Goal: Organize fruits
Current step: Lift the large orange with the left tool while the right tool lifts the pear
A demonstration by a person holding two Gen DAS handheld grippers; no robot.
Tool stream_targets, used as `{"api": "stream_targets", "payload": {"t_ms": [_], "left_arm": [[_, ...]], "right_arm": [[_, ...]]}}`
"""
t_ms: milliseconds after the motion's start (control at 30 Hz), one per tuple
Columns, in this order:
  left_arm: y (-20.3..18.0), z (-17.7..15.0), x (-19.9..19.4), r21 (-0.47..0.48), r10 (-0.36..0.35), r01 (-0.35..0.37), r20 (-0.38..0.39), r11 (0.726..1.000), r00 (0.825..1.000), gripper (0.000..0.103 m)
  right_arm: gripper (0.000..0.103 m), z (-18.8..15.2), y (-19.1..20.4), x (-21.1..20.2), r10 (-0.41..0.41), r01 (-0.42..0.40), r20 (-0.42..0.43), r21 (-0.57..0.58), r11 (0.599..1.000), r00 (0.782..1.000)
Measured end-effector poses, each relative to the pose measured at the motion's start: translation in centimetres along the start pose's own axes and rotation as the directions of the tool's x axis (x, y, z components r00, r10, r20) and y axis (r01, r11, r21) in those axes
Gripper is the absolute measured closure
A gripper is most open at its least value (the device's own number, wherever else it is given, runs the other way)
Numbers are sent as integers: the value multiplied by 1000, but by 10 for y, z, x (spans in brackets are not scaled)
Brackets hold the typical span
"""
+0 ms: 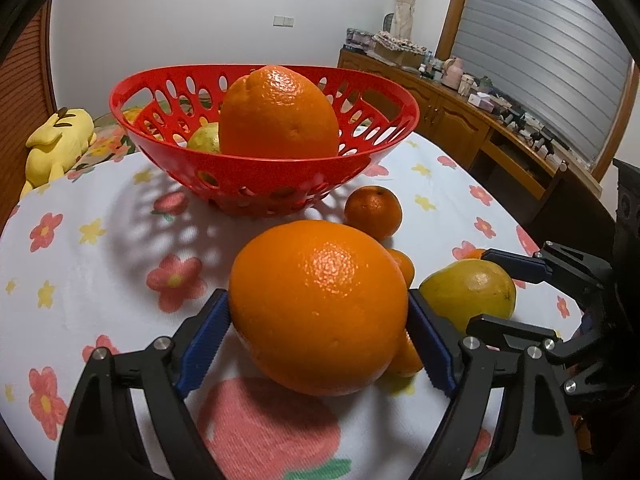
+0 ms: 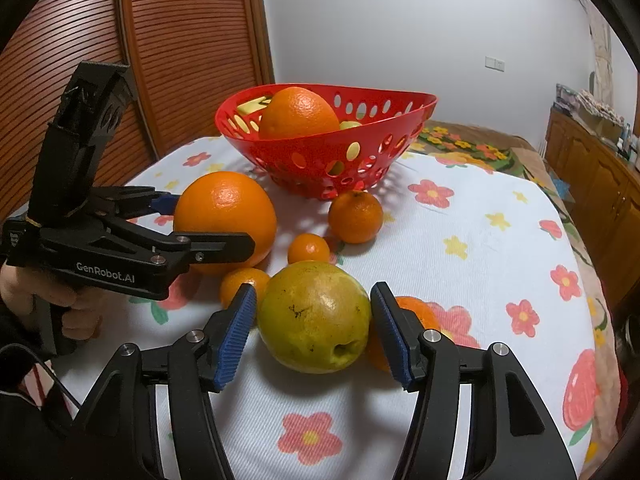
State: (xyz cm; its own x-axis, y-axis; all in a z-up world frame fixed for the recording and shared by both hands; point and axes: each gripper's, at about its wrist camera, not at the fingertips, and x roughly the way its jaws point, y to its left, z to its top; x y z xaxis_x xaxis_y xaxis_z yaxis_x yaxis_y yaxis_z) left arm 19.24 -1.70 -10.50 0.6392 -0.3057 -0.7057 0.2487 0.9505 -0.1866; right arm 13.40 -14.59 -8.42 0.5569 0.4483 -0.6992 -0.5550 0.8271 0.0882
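L tool point(image 1: 318, 344) has both blue pads pressed on the sides of a big orange point(image 1: 318, 308), jaws spread wide to fit it; the fruit looks to sit on the cloth-covered bench point(image 1: 100, 264), though the contact spot isn't clear. Straight ahead of this tool, past a strip of bare cloth, stands the red basket point(image 1: 280, 176) w/ another big orange point(image 1: 280, 112) and a greenish fruit point(image 1: 206, 140) inside. Ahead-right of the held orange sits a small mandarin point(image 1: 373, 211); 2 more small ones are tucked behind it, mostly hidden. To the tool's left the cloth lies bare out to the bench edge, so room there is wide. To its right it's tight: the R tool comes in close.

R tool point(image 2: 314, 330) straddles a yellow-green pear-like fruit point(image 2: 314, 316), jaws wide; pads sit just beside its flanks w/ thin gaps showing, so no grip. Behind its right pad an orange fruit point(image 2: 416, 308) is partly hidden. Ahead-left lie small mandarins point(image 2: 309, 249) and point(image 2: 244, 282); the first mandarin sits further ahead, near the basket's foot. To this tool's right the bench runs bare to its rim. At the left the L tool's body crowds in, held by a hand point(image 2: 48, 300).

Writing: "GenRobot.AI" in white on the L tool's side point(image 2: 106, 268). No other text readable.
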Motion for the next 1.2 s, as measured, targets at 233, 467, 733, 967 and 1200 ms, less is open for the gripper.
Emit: {"api": "stream_targets", "payload": {"t_ms": [233, 467, 733, 967, 1200], "left_arm": [[5, -6, -10, -18, 13, -13, -3, 1000, 1000, 19], [11, -14, -20, -31, 22, -22, 5, 999, 1000, 19], [12, -20, -25, -38, 24, -23, 24, 999, 999, 19], [15, -21, -27, -43, 32, -30, 29, 999, 999, 19], [15, -17, -37, -46, 24, -22, 51, 999, 998, 19]], "right_arm": [[39, 1, 2, 1, 3, -3, 0, -11, 1000, 1000], [38, 1, 5, 4, -13, 13, -1, -40, 999, 1000], [42, 0, 4, 5, -20, 20, 0, -60, 998, 1000], [43, 1, 3, 4, -2, 3, 13, -37, 999, 1000], [43, 5, 0, 4, 3, -3, 11, -25, 1000, 1000]]}}
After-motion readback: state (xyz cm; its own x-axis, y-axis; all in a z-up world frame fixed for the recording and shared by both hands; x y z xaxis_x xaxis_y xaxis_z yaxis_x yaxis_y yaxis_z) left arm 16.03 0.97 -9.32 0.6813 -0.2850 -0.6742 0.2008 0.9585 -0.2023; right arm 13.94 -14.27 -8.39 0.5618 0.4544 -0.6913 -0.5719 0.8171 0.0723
